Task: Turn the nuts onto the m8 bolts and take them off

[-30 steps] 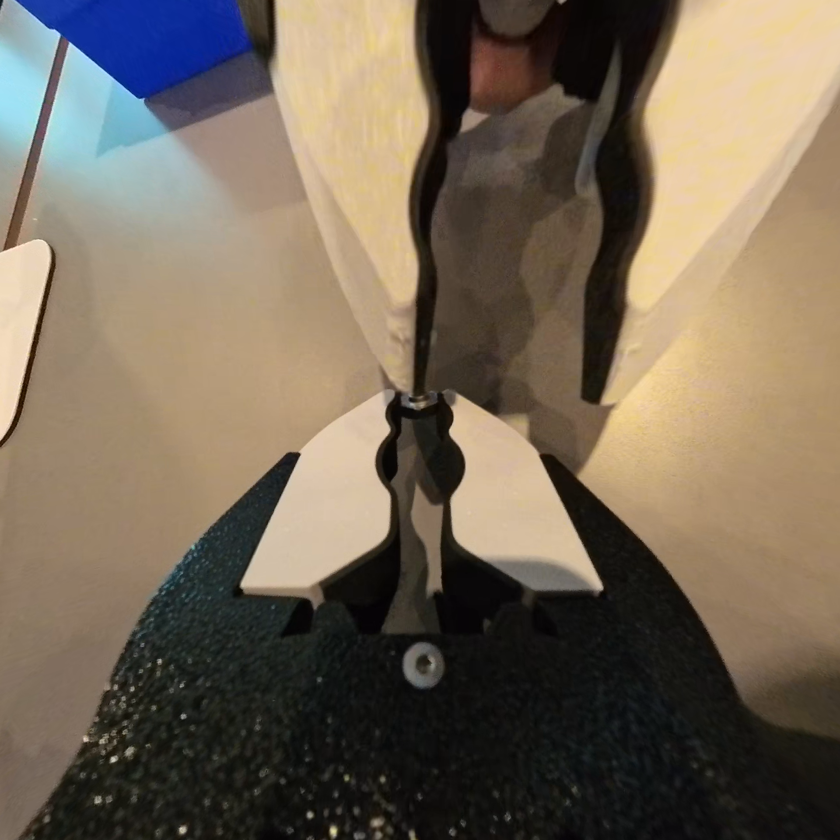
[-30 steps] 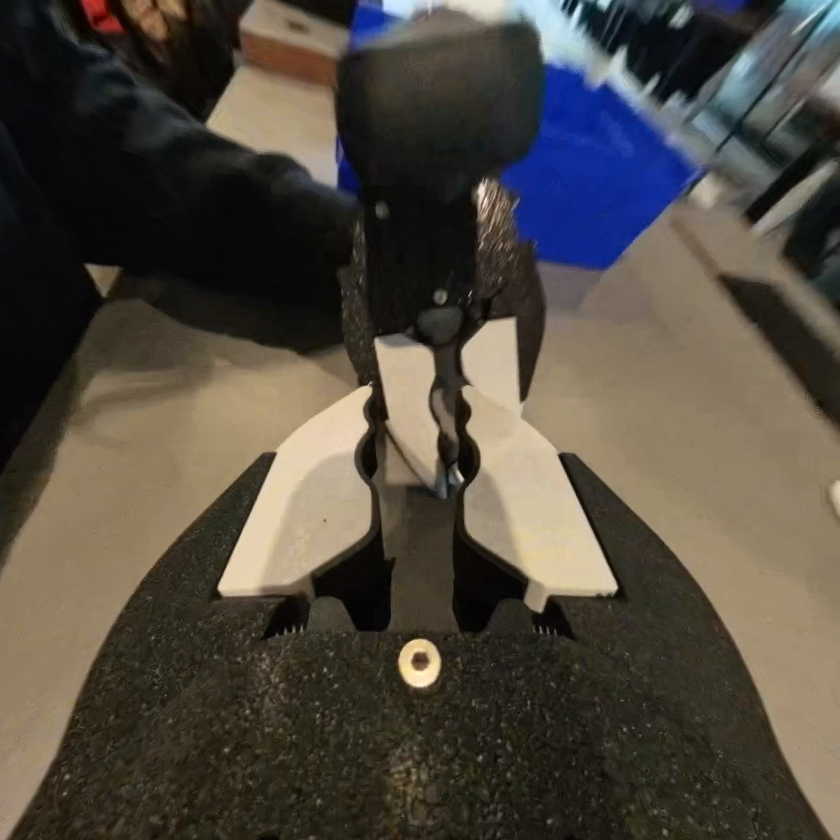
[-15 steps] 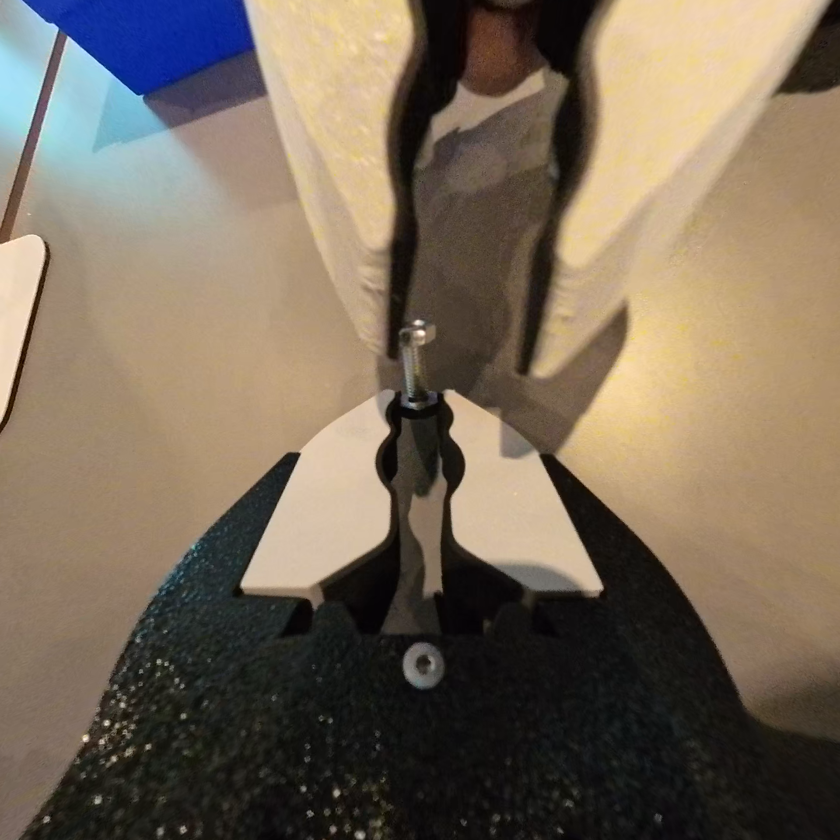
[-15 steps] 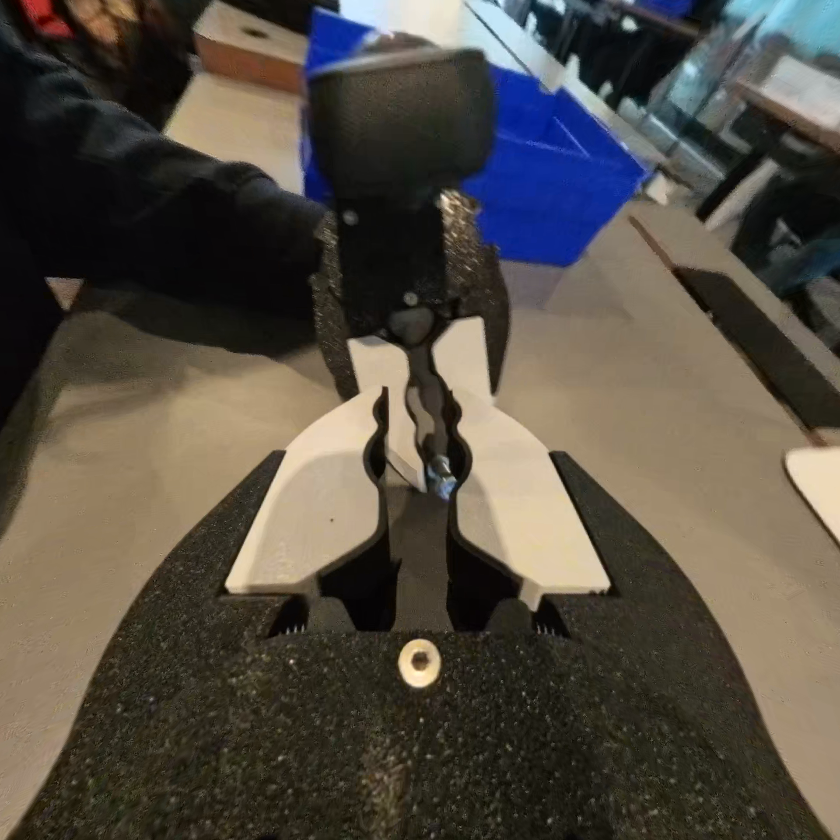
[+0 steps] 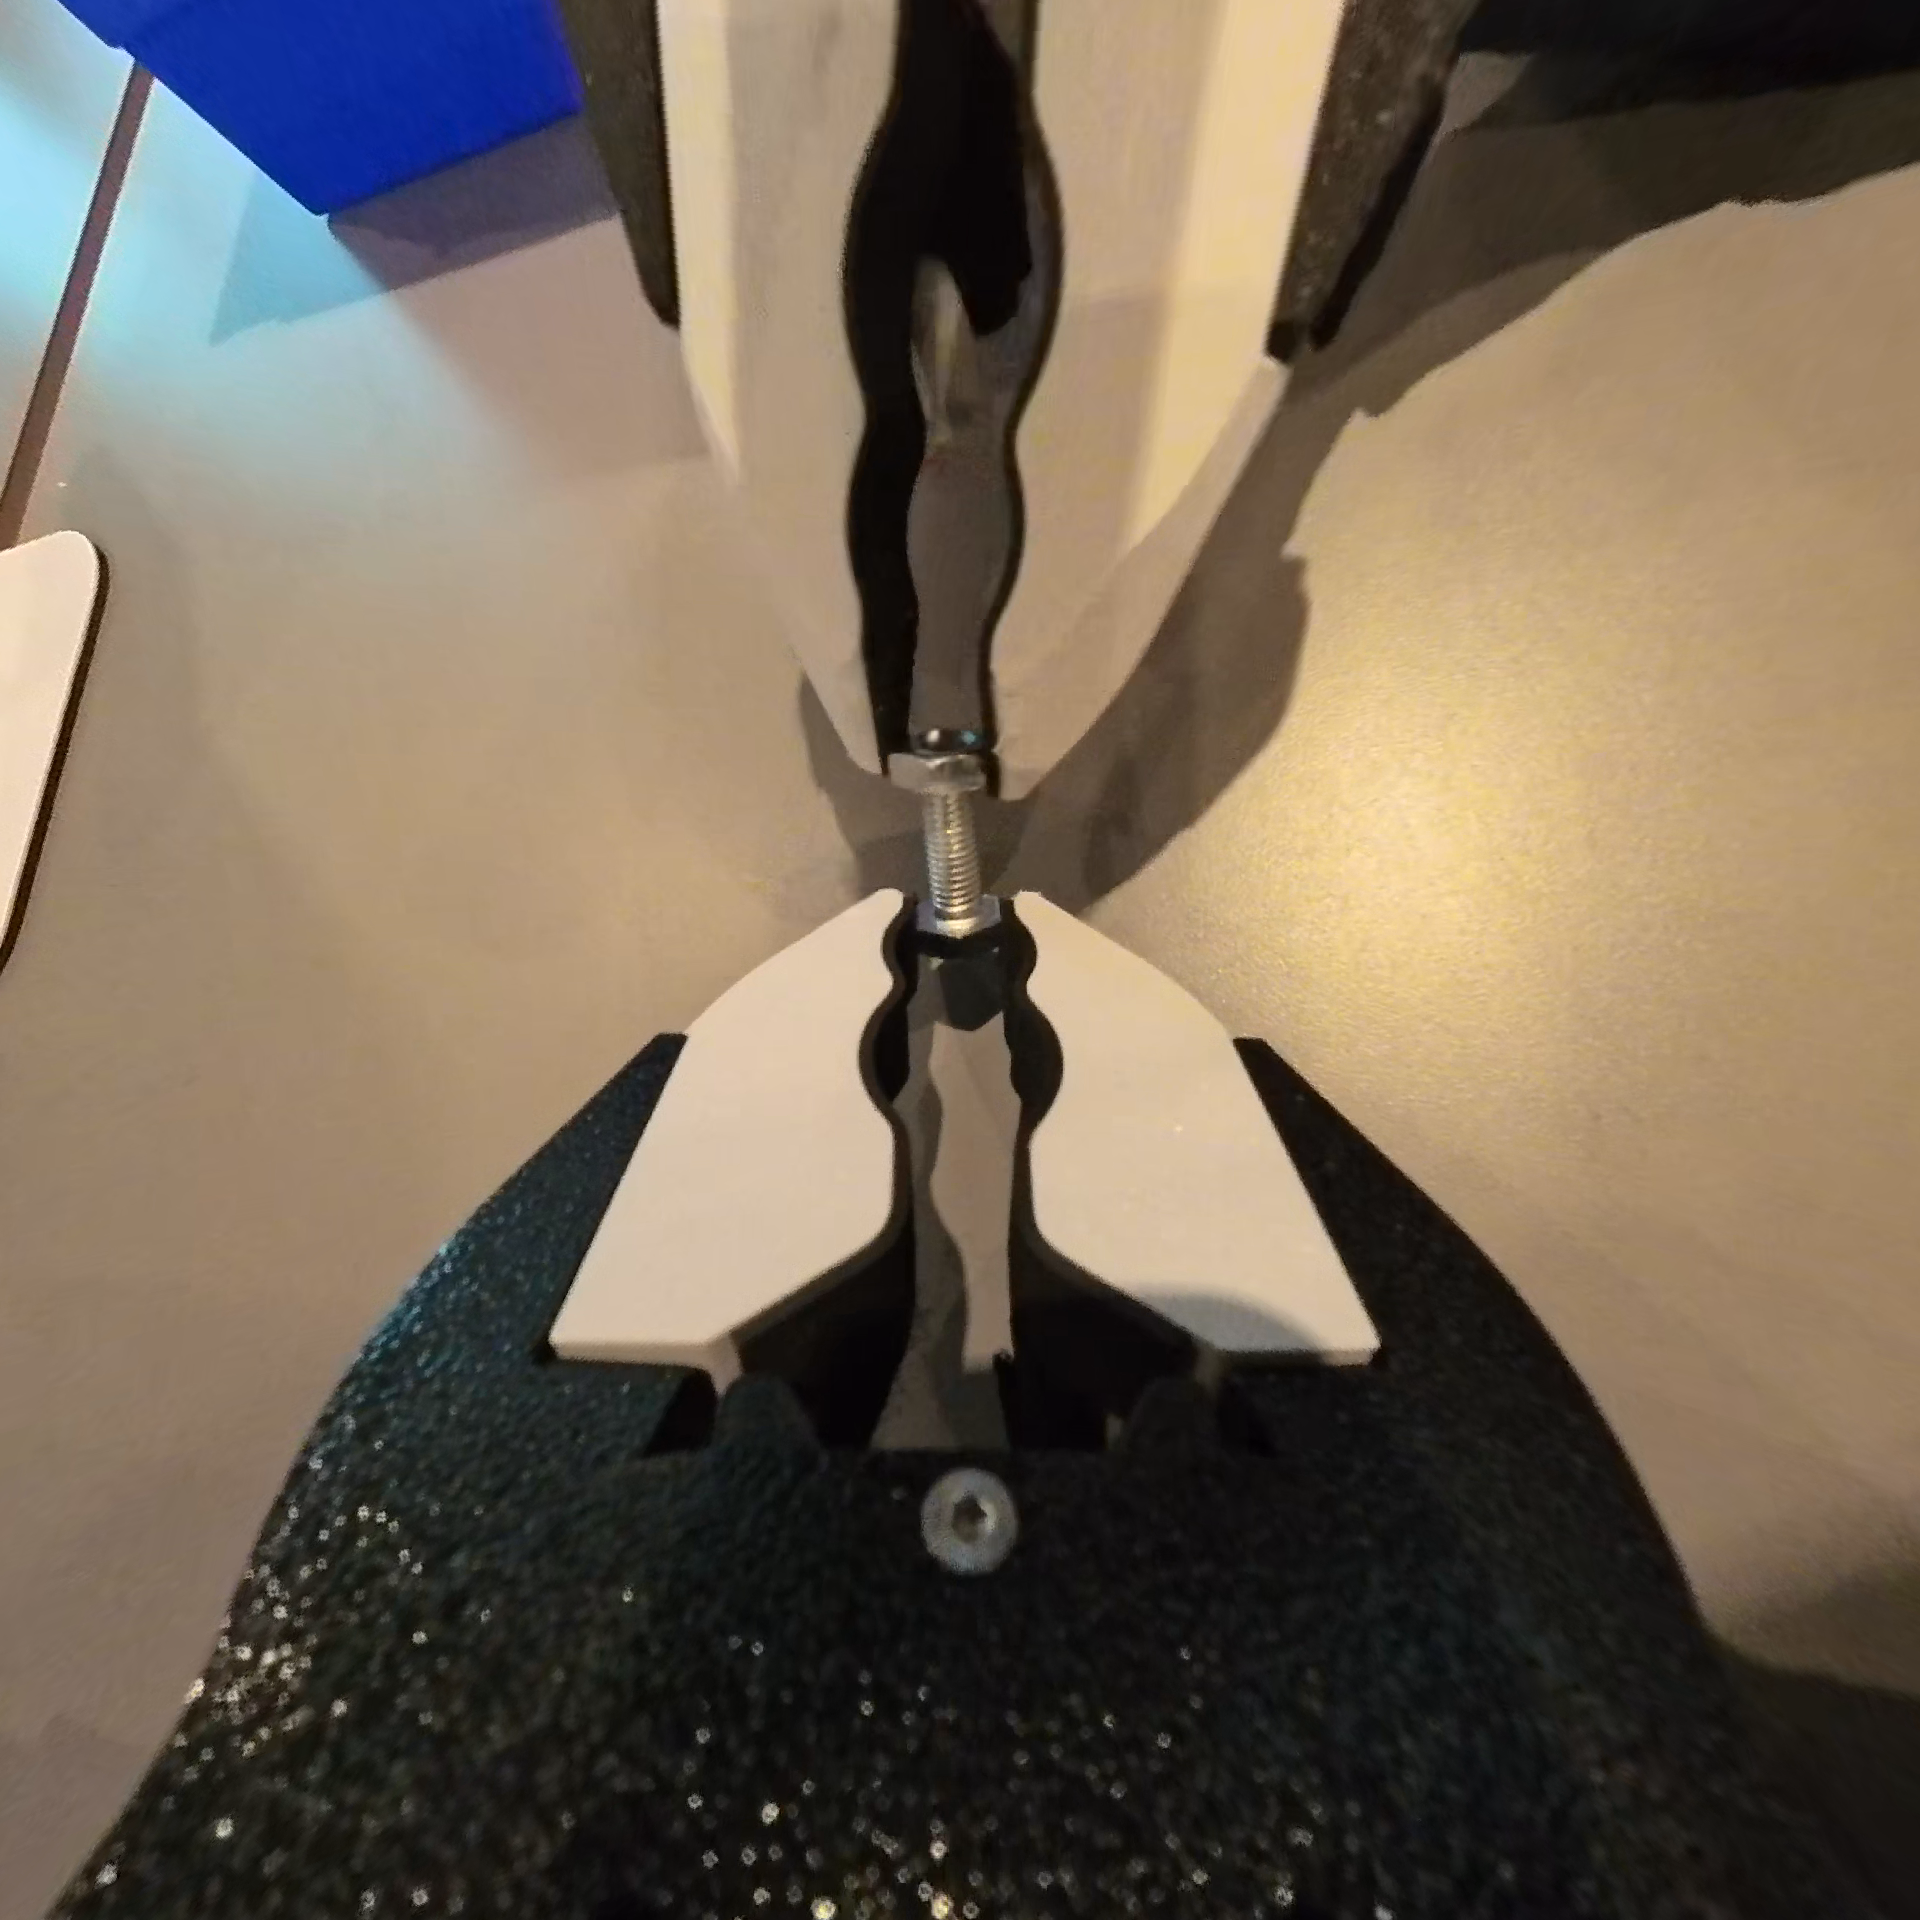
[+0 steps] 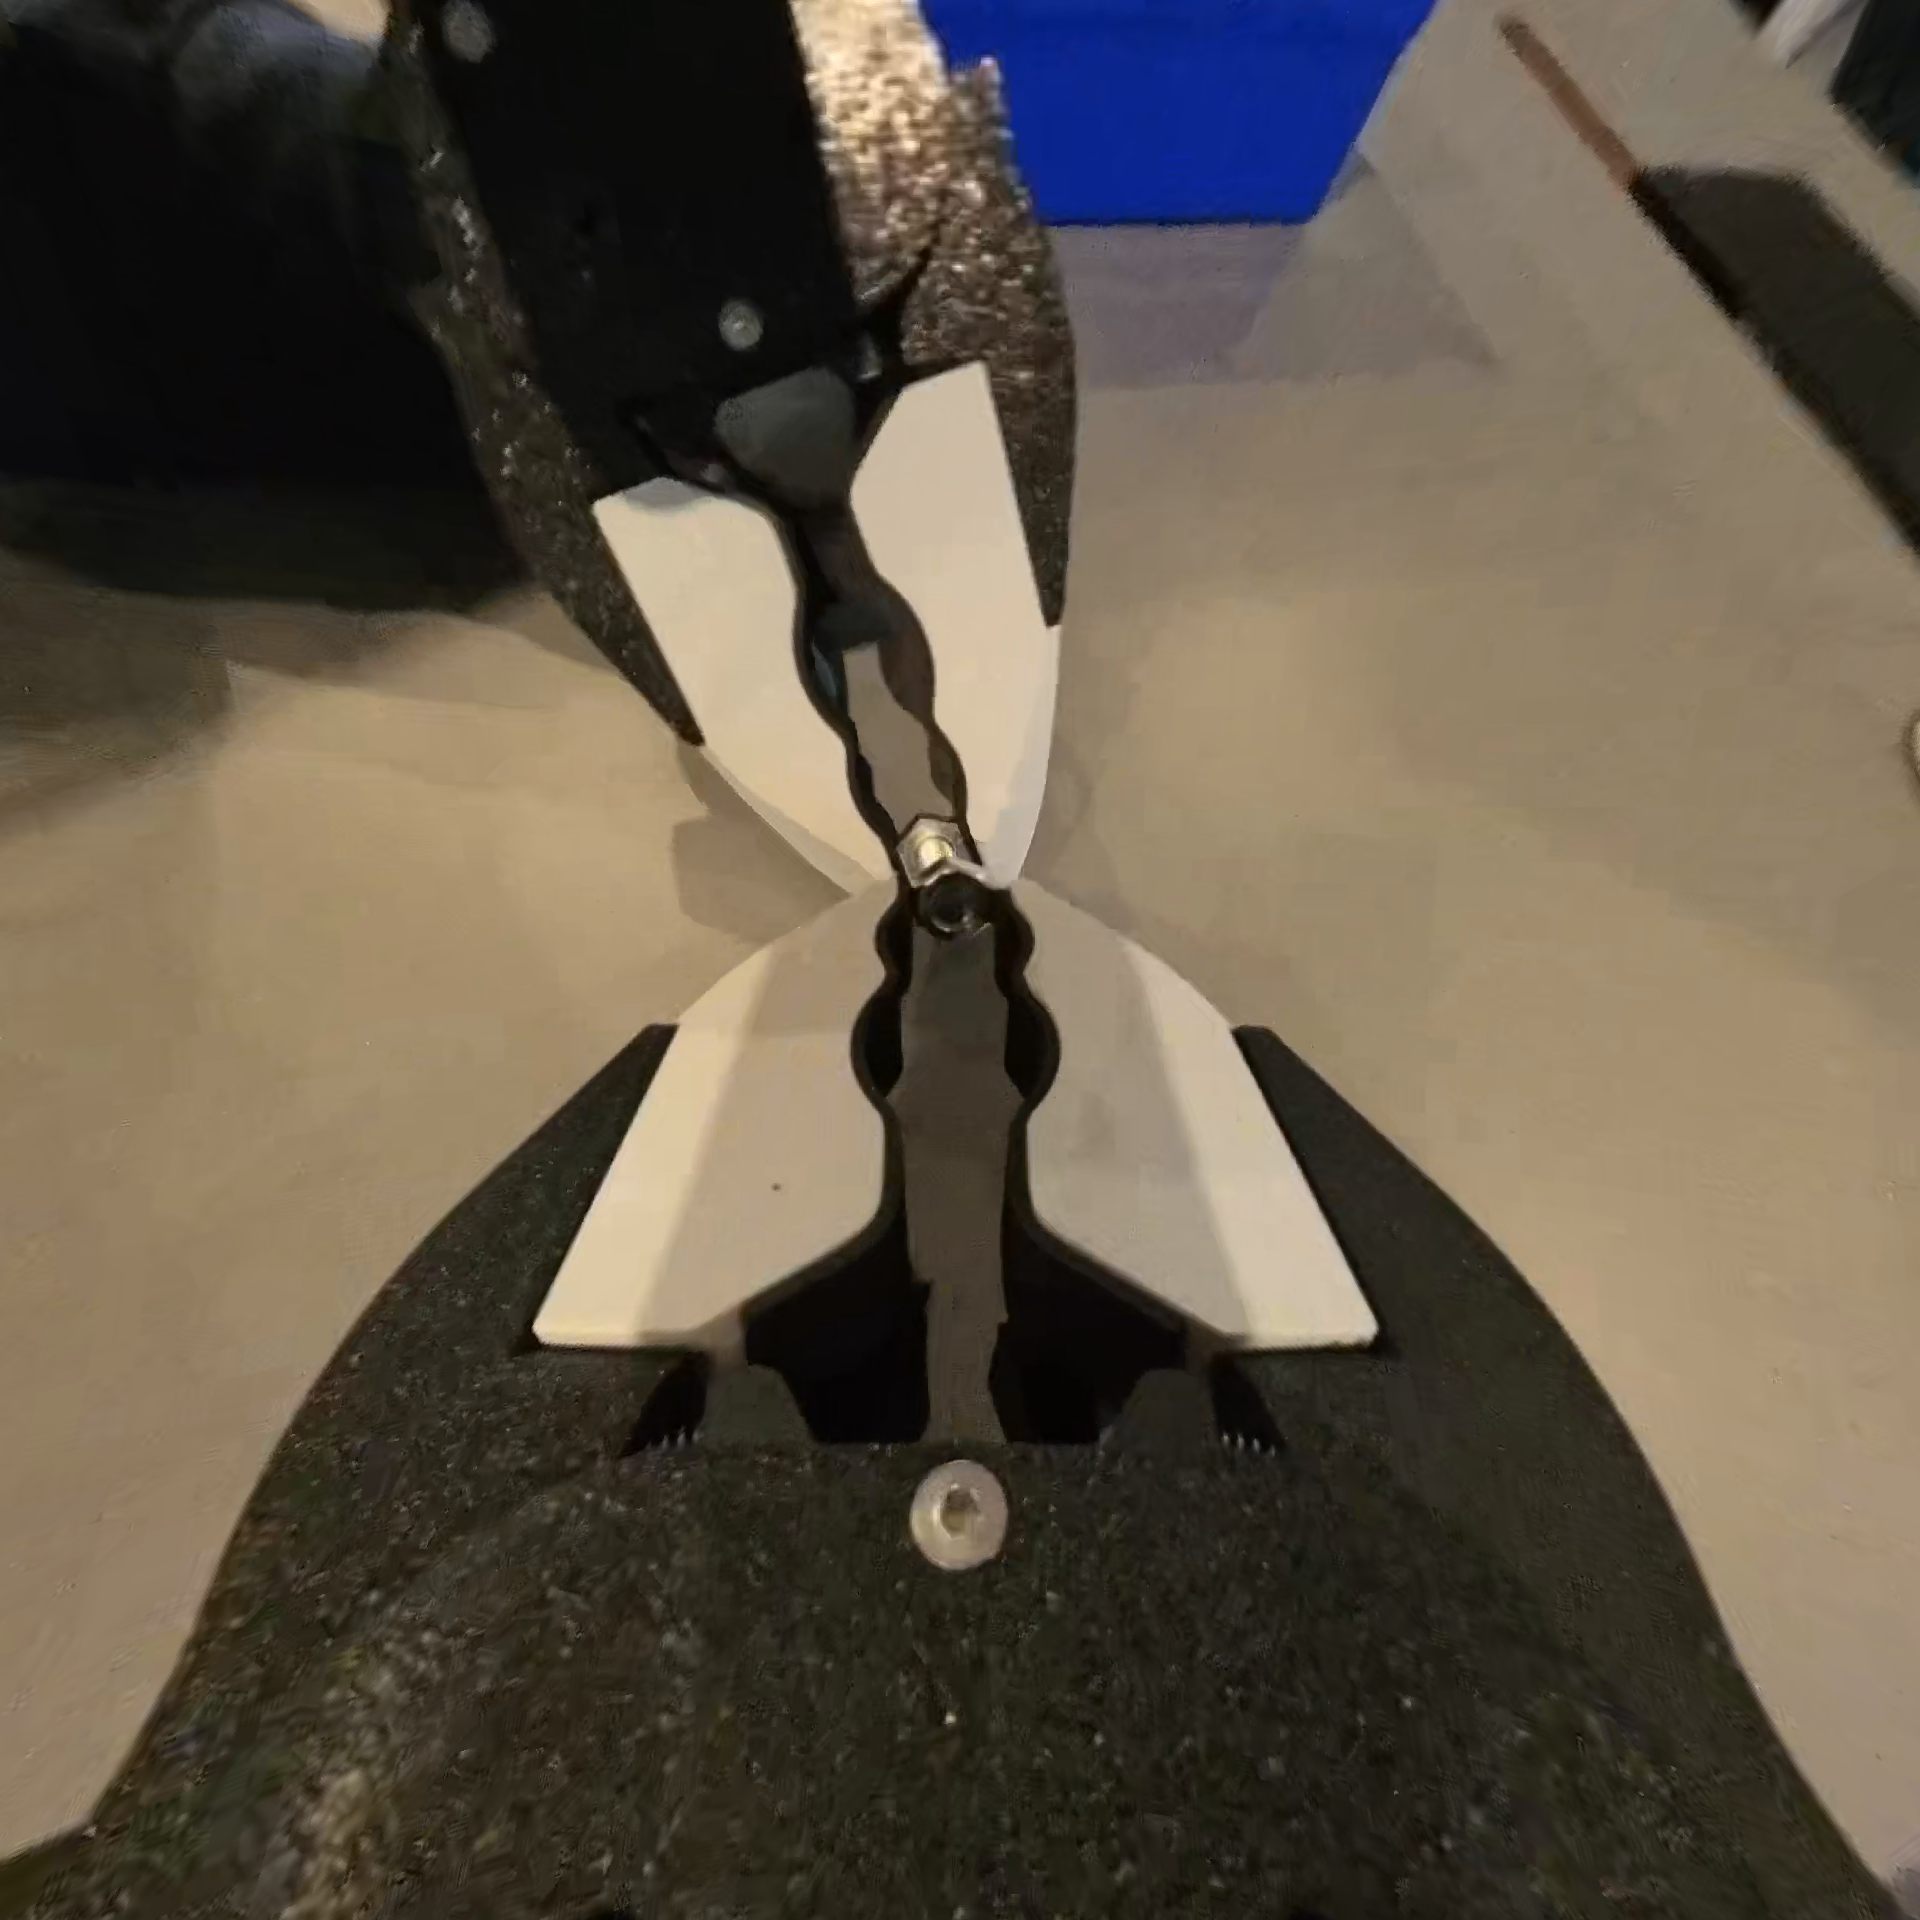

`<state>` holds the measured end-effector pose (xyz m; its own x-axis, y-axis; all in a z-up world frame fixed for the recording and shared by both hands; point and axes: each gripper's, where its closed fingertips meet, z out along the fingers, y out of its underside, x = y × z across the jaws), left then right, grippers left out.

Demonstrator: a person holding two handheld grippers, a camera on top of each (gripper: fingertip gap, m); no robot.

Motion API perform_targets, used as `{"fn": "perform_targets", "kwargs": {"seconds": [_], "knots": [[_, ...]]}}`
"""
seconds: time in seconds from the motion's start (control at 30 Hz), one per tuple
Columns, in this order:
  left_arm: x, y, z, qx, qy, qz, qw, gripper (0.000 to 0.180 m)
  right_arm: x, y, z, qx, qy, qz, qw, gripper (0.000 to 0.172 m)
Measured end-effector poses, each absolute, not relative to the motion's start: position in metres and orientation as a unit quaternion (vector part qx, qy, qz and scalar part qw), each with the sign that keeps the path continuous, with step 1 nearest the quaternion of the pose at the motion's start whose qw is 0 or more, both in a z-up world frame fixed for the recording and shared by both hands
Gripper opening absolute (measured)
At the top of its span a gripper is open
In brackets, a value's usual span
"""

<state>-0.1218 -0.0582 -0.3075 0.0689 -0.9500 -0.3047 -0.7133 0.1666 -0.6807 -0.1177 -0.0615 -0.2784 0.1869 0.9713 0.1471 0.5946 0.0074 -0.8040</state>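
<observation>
In the left wrist view my left gripper (image 5: 956, 920) is shut on the hex head end of a silver bolt (image 5: 948, 842). The bolt's threaded shaft points straight away from the camera. A silver hex nut (image 5: 935, 771) sits on the far end of the thread. My right gripper's white fingers (image 5: 1195, 416) come in from the top and press on the nut from both sides. In the right wrist view my right gripper (image 6: 951, 914) grips the nut (image 6: 951, 916), seen end-on and dark. The left gripper's fingers (image 6: 727, 644) hold the bolt's hex end (image 6: 923, 847) just beyond.
Both grippers hang over a grey table (image 5: 1558, 935). A blue bin (image 6: 1174, 104) stands at the back and also shows in the left wrist view (image 5: 312, 94). A white board (image 5: 42, 707) lies at the left edge. A person's dark sleeve (image 6: 208, 260) is behind the left gripper. Both grippers' tips are close together, under 4 cm apart.
My right gripper drew back along the bolt with its fingers apart, then closed them onto the nut at the thread's end. My left gripper kept its hold on the bolt.
</observation>
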Motion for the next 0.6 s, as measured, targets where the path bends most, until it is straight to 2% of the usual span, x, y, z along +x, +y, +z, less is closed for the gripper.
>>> {"fn": "perform_targets", "kwargs": {"seconds": [0.33,0.53,0.6], "knots": [[-0.125,-0.063,-0.306,-0.594,0.691,-0.128,0.391,0.014,-0.119,-0.068,-0.276,-0.478,-0.725,0.068,0.492,0.014],[-0.126,-0.065,-0.294,-0.594,0.672,-0.162,0.411,0.014,-0.124,-0.07,-0.262,-0.533,-0.662,0.165,0.501,0.016],[-0.127,-0.064,-0.297,-0.595,0.676,-0.15,0.407,0.014,-0.123,-0.069,-0.265,-0.591,-0.623,0.217,0.464,0.033]]}}
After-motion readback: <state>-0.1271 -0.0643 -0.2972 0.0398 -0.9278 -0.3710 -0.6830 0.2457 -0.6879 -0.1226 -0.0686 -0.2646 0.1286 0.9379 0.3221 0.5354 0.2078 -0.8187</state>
